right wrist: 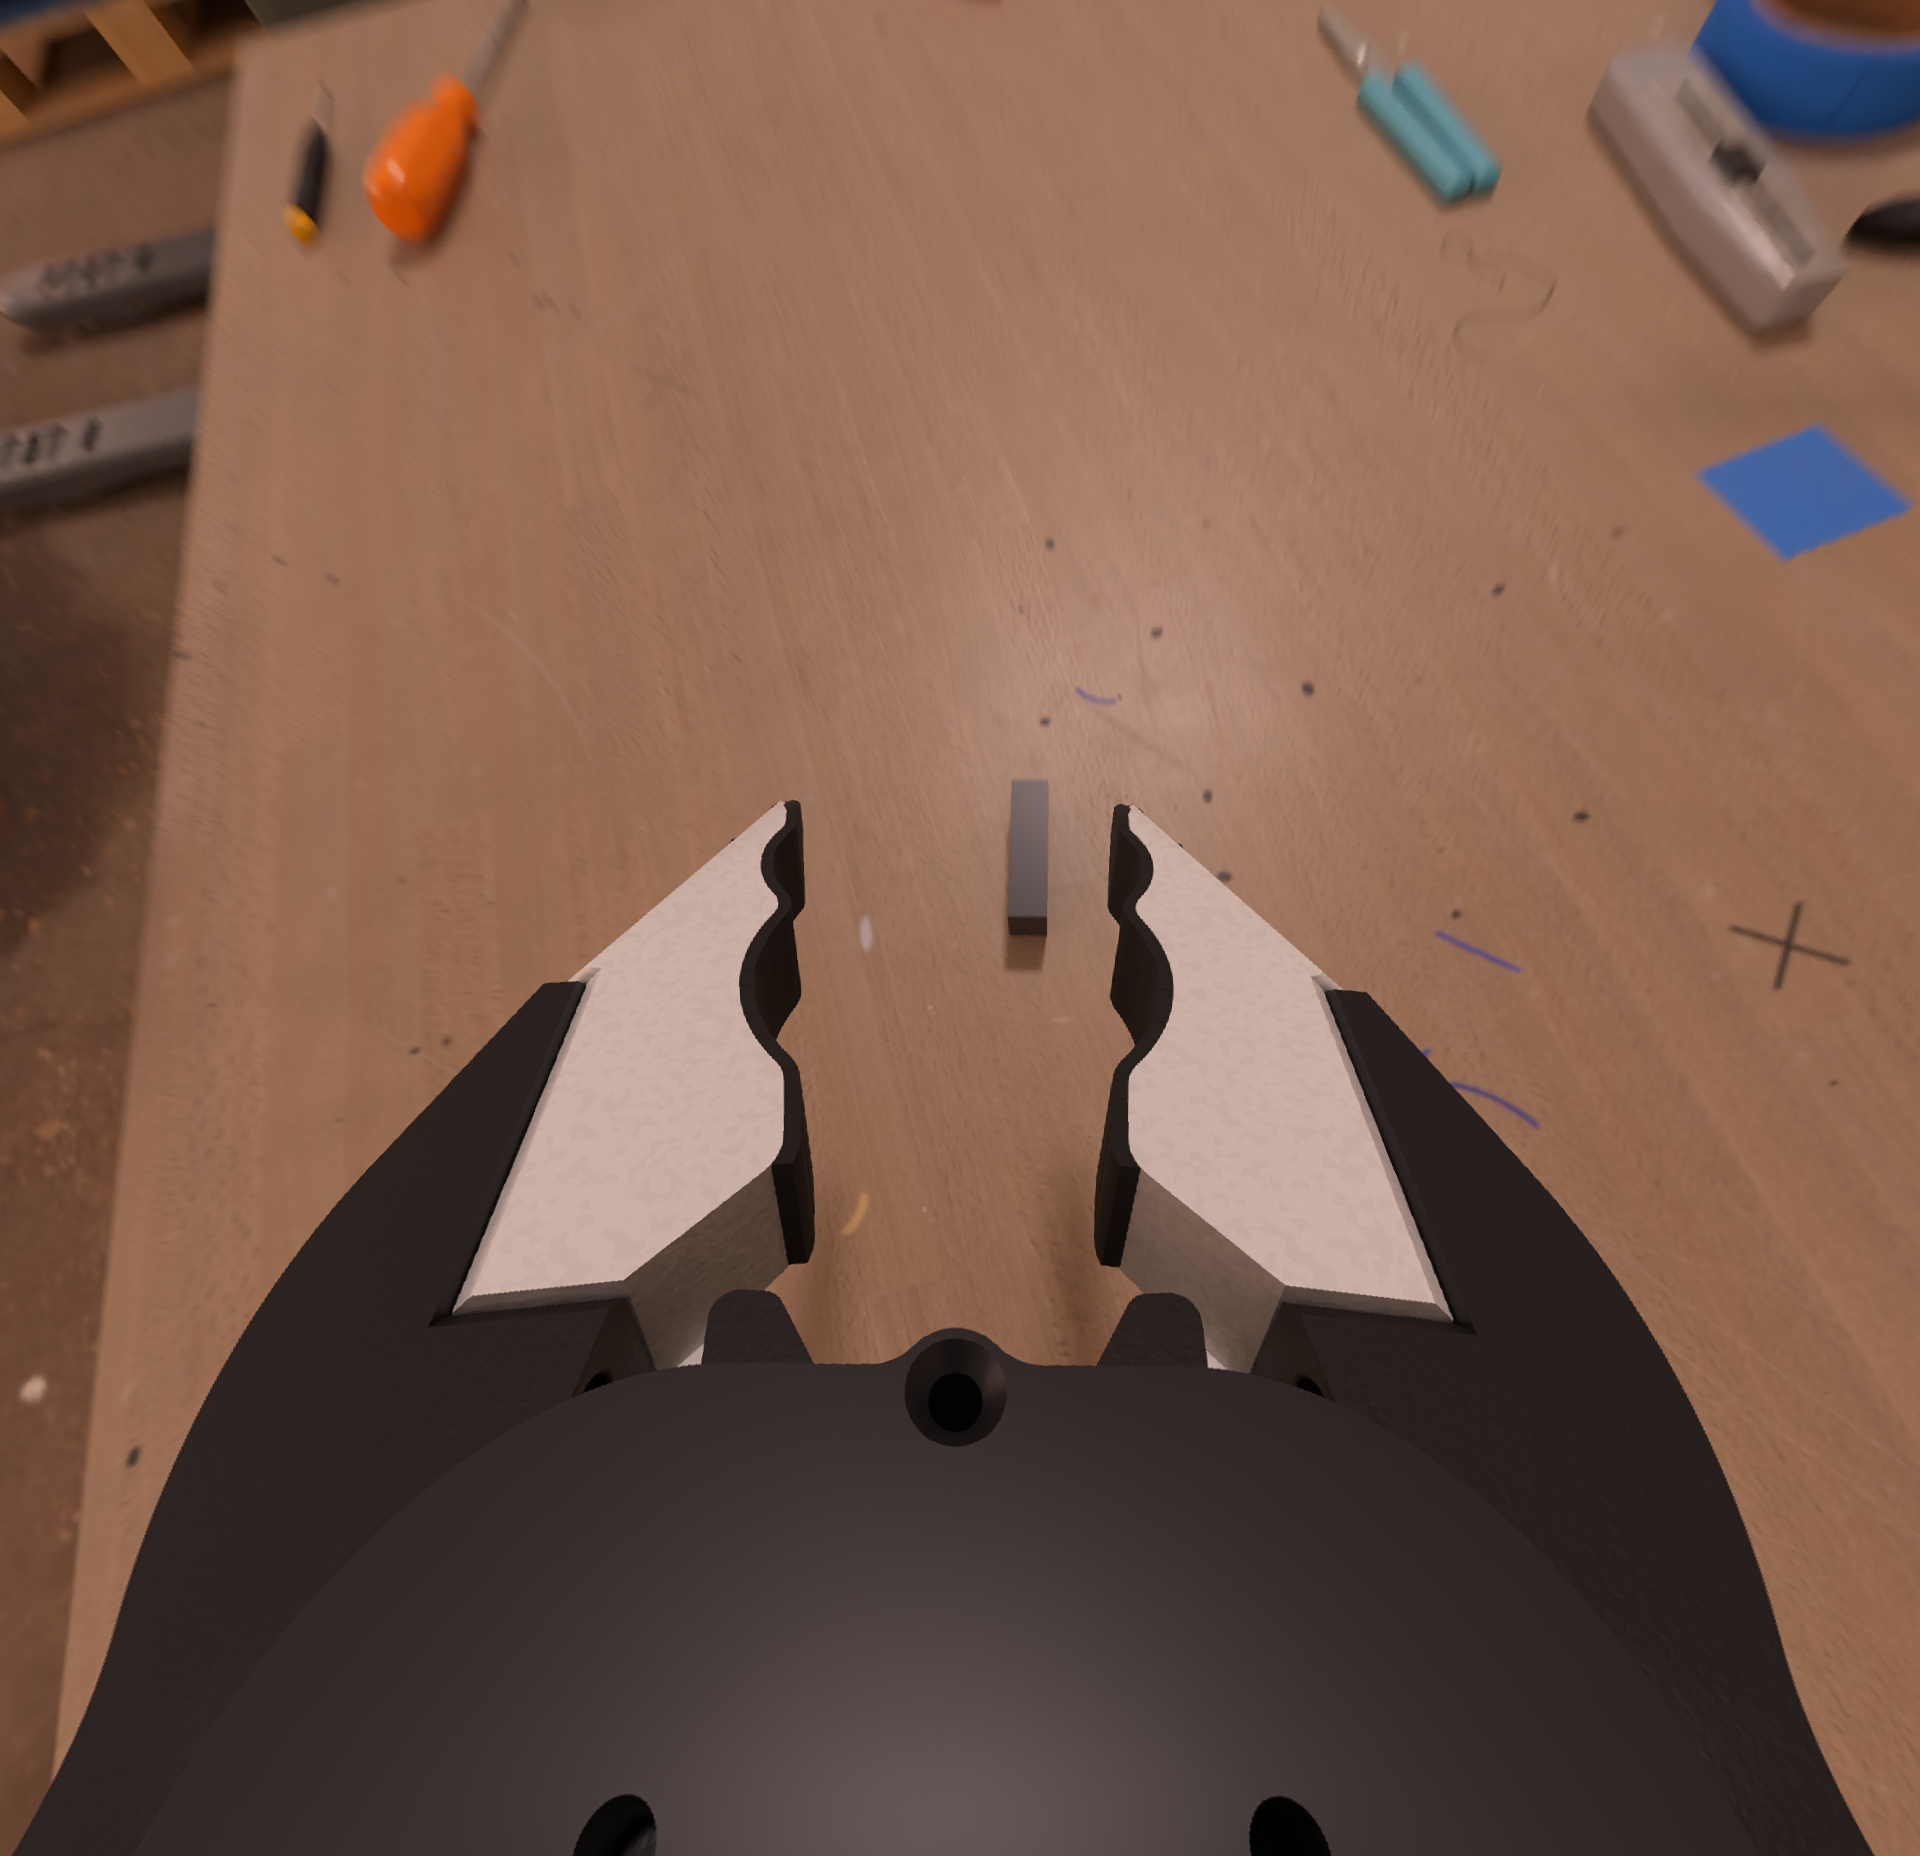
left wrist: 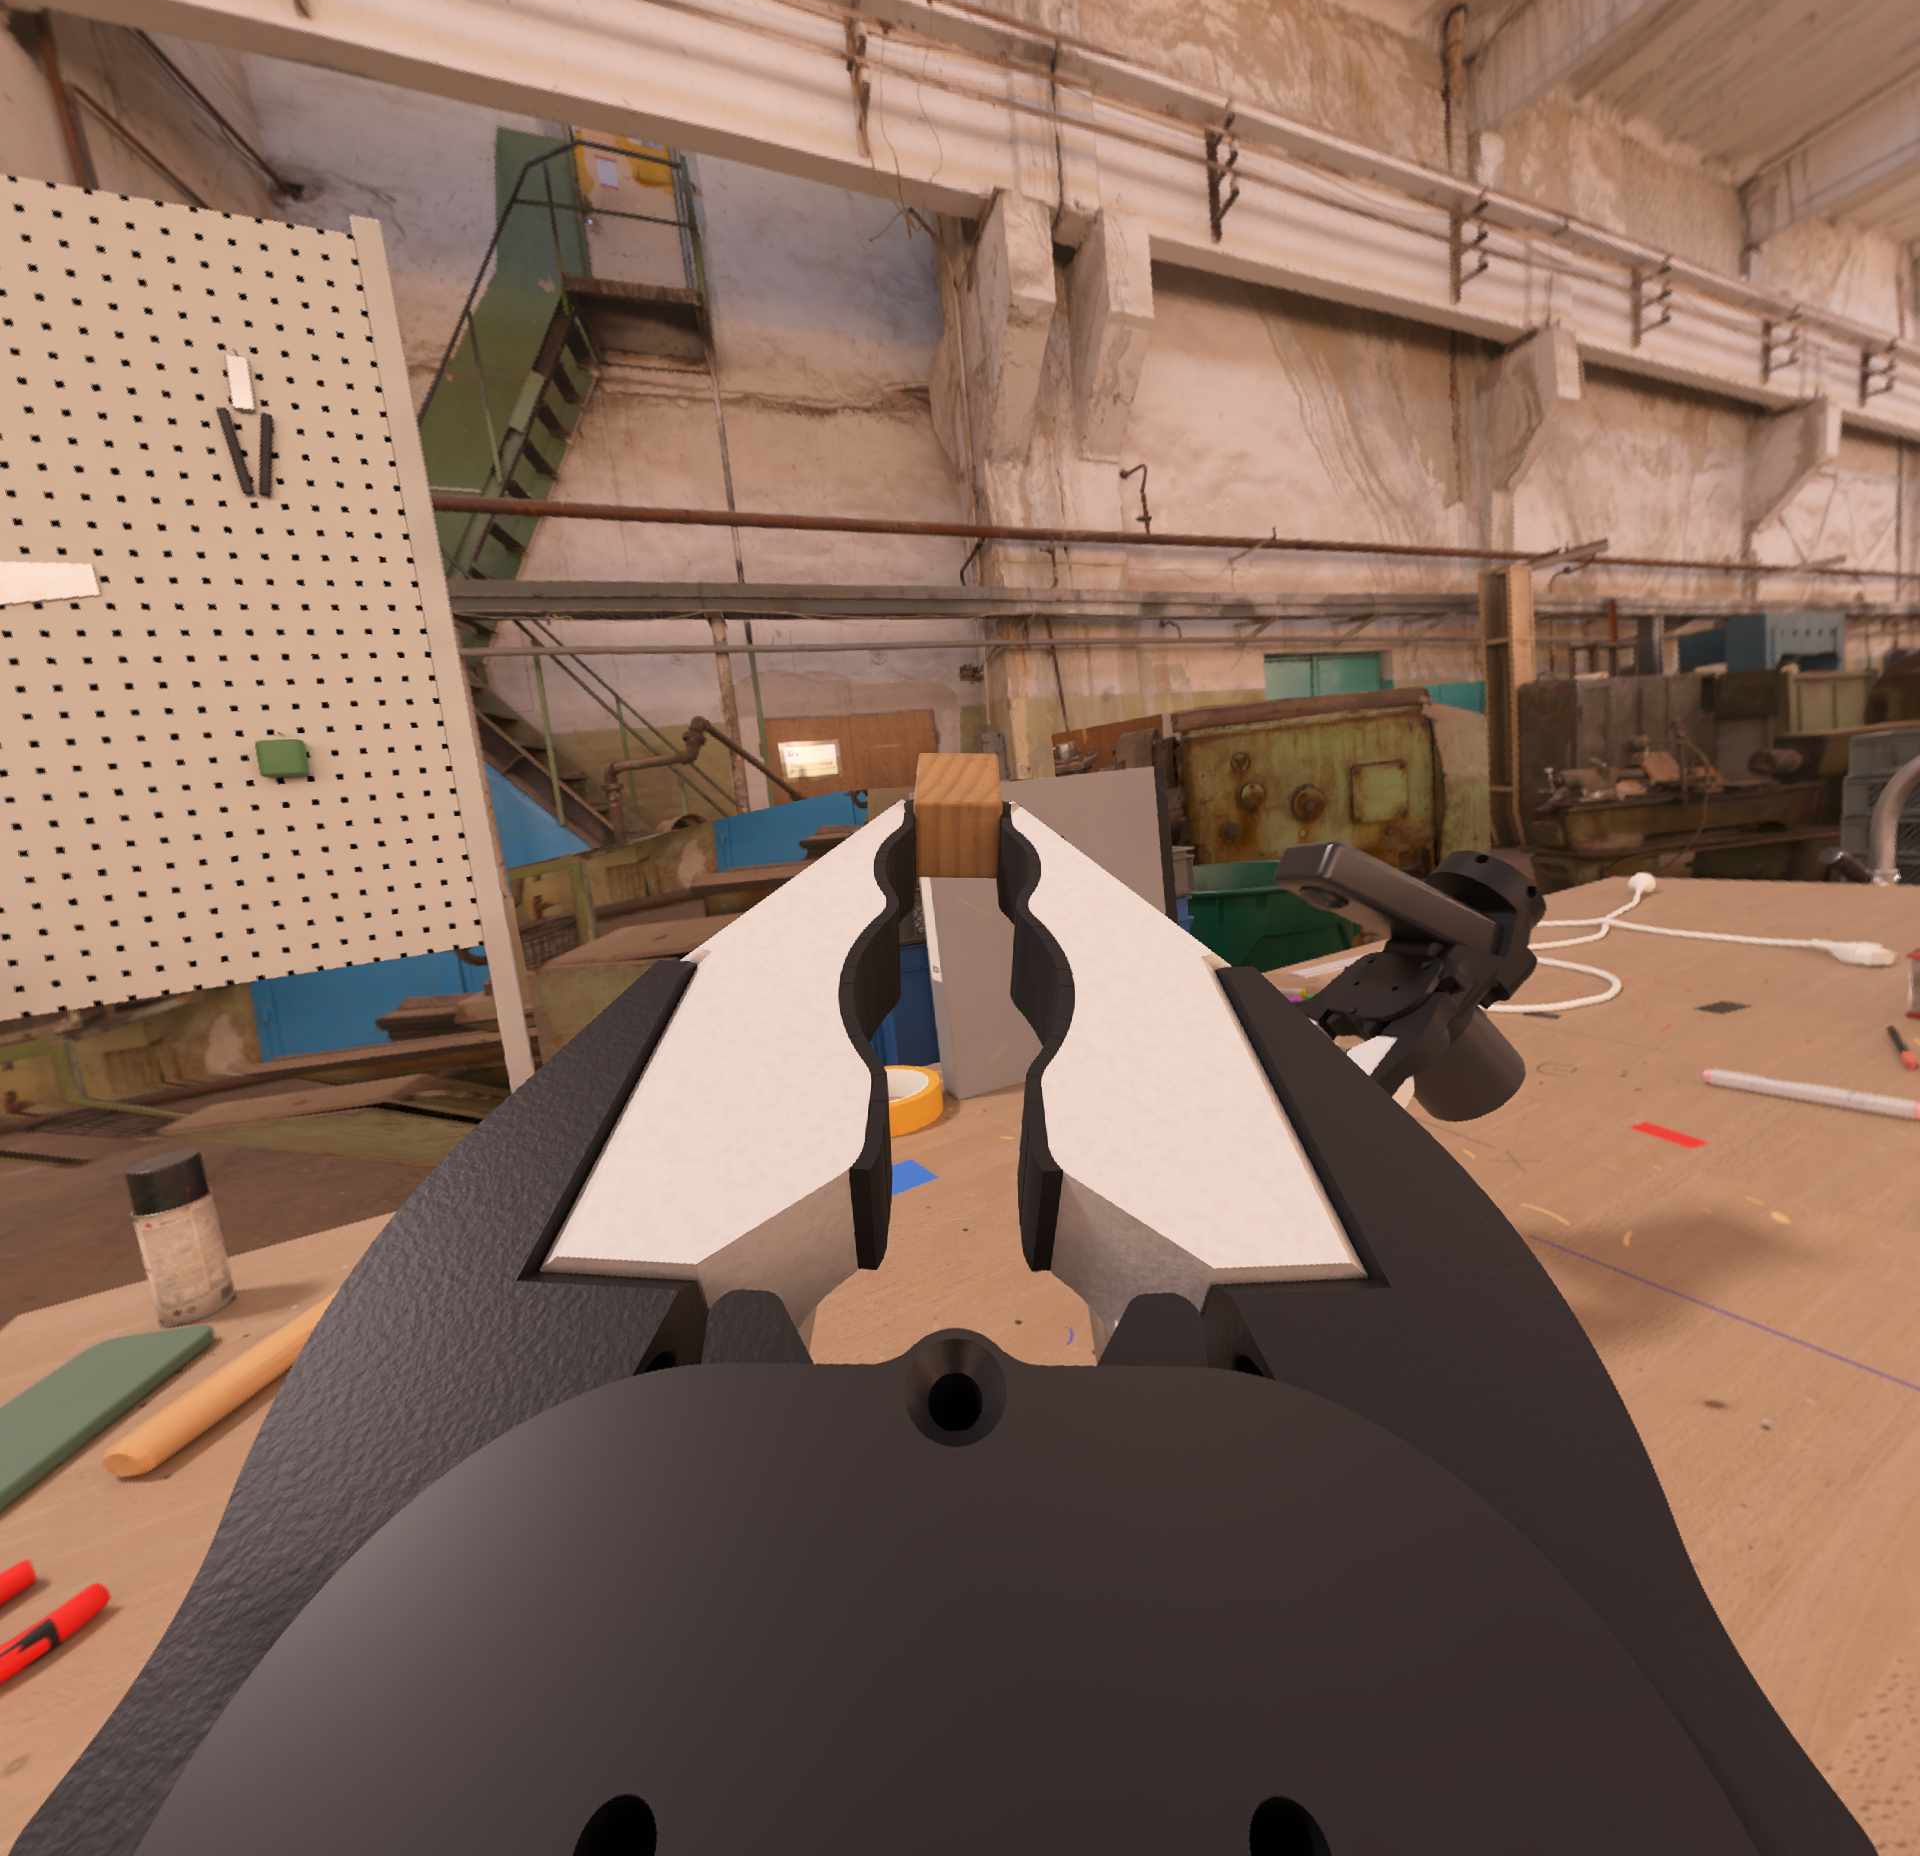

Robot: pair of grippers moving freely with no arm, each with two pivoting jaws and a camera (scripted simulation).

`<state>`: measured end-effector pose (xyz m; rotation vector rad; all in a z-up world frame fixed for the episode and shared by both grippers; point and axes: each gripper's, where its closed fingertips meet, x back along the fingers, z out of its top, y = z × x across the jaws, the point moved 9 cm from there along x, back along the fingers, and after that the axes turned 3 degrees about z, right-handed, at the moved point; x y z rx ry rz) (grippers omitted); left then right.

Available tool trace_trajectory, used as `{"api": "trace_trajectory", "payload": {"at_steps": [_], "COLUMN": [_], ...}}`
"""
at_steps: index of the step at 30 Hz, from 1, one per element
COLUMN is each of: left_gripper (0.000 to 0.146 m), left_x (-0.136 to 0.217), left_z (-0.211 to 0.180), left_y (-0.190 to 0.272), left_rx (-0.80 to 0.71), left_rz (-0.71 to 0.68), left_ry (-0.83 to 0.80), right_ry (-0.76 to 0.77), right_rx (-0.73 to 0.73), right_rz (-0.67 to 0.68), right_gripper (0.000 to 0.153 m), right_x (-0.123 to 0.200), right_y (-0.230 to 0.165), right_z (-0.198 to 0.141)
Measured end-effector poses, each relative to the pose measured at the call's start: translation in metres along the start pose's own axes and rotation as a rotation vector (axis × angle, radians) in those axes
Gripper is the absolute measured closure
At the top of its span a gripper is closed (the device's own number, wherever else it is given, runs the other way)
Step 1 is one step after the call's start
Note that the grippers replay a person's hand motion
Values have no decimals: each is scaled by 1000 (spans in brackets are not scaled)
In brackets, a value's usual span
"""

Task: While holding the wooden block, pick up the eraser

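Closest to me in the left wrist view is my left gripper (left wrist: 957,819), pinched tight on the wooden block (left wrist: 957,814), which sits right at the fingertips and is lifted clear above the table (left wrist: 1558,1443). Off toward the left edge there's a spray can (left wrist: 179,1240), a wooden dowel (left wrist: 213,1385) touching a green pad (left wrist: 88,1396), and a couple of red markers (left wrist: 47,1630). A roll of yellow tape (left wrist: 912,1098) peeks out between my fingers, with a pegboard (left wrist: 208,601) standing behind on the left. Further right I can see my other gripper (left wrist: 1423,975) hanging over the table, plus a white cable (left wrist: 1662,939) near the far edge.

Right wrist view: my right gripper (right wrist: 954,819) is spread wide and holding nothing, pointing down at the tabletop. Lying flat on the wood is the eraser (right wrist: 1028,856), a small dark grey bar sitting between the fingertips, nearer the right one and not touching either. Up by the far edge are an orange screwdriver (right wrist: 421,159), teal-handled pliers (right wrist: 1418,118) and blue tape (right wrist: 1818,40). A blue square (right wrist: 1803,490) lies toward the right edge.
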<state>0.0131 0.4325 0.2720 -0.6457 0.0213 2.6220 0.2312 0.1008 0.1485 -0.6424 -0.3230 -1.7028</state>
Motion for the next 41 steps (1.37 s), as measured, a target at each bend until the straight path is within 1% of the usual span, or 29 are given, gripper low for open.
{"api": "trace_trajectory", "payload": {"at_steps": [5,9,10,11,13,15,17,19,24,26,27,31,34,37,39,41], "left_gripper": [132,132,132,132,132,132,132,132,132,132,132,132,132,132,132,132], "left_x": [-6,-11,-12,-12,-13,-13,-11,-10,-6,-5,-4,1,6,9,9,8], "left_z": [-6,-12,-13,-14,-15,-15,-14,-13,-6,-4,-3,3,7,9,9,9], "left_y": [7,11,11,11,11,10,9,8,6,6,6,3,-1,-5,-5,-5], "left_rx": [-46,-74,-80,-83,-85,-85,-85,-85,-66,-65,-69,-72,-70,-56,-46,-46], "left_rz": [-24,-30,-33,-33,-34,-32,-26,-17,-17,-18,-16,-11,4,14,18,22], "left_ry": [-46,-87,-93,-97,-100,-101,-98,-89,-59,-47,-42,-21,-2,12,15,18], "right_ry": [-151,-266,-246,-230,-255,-270,-217,-139,132,246,280,287,274,229,179,132], "right_rx": [-14,24,28,28,47,93,136,167,251,271,282,303,304,299,266,209], "right_rz": [-41,-124,-119,-105,-83,-105,-140,-141,-163,-160,-161,-176,-179,-247,-303,-334], "right_gripper": [93,97,100,108,142,142,142,142,142,142,142,142,142,142,142,142], "right_x": [-44,-72,-76,-77,-75,-68,-54,-32,43,74,87,150,198,234,246,251], "right_y": [9,17,17,17,16,12,4,-7,-44,-54,-56,-64,-72,-74,-68,-58], "right_z": [-17,-30,-31,-32,-32,-26,-15,-1,34,45,50,77,88,79,64,48]}}
